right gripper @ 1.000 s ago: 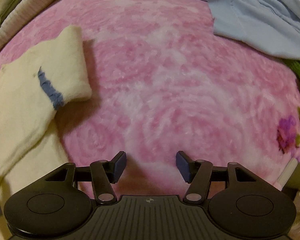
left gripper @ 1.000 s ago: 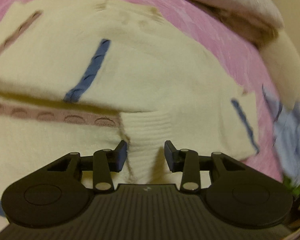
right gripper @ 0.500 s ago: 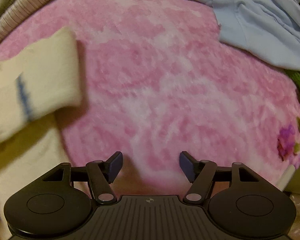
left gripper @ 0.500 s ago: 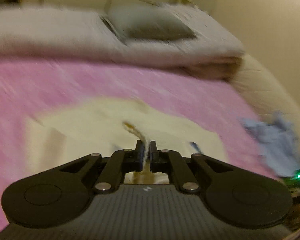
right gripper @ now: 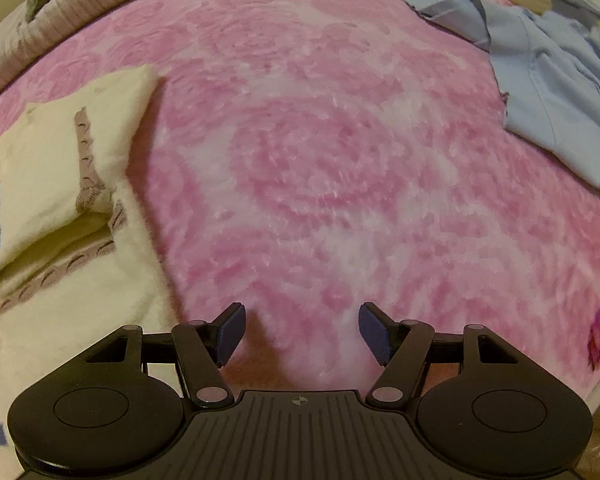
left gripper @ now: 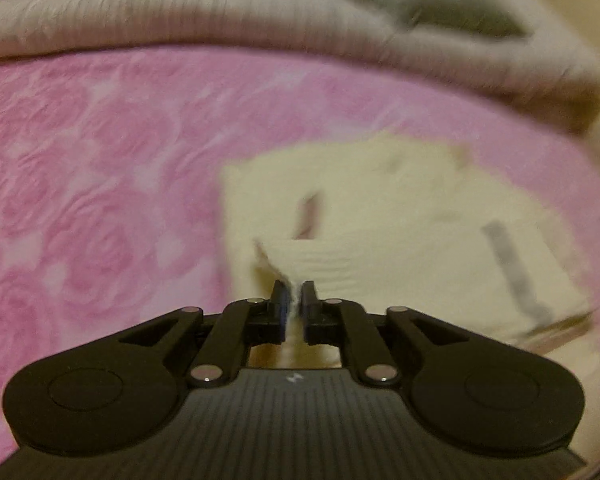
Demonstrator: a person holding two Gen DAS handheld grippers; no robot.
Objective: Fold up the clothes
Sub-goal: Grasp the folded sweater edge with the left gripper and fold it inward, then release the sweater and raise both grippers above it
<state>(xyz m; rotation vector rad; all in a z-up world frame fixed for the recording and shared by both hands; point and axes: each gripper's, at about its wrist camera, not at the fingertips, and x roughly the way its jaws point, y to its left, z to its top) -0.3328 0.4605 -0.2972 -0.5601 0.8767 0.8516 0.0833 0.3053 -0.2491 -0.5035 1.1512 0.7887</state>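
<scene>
Two fingers of left gripper [left gripper: 294, 300] pinch cream sweater [left gripper: 400, 216] hem | right gripper [right gripper: 302, 328] spread, empty

Probably bedroom; pink blanket [right gripper: 340, 160], pillow [left gripper: 440, 4].

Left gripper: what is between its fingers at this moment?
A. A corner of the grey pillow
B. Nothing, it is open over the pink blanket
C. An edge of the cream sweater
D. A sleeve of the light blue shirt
C: in the left wrist view the left gripper is closed on a ribbed edge of the cream sweater, whose cloth shows pinched between the fingers.
</scene>
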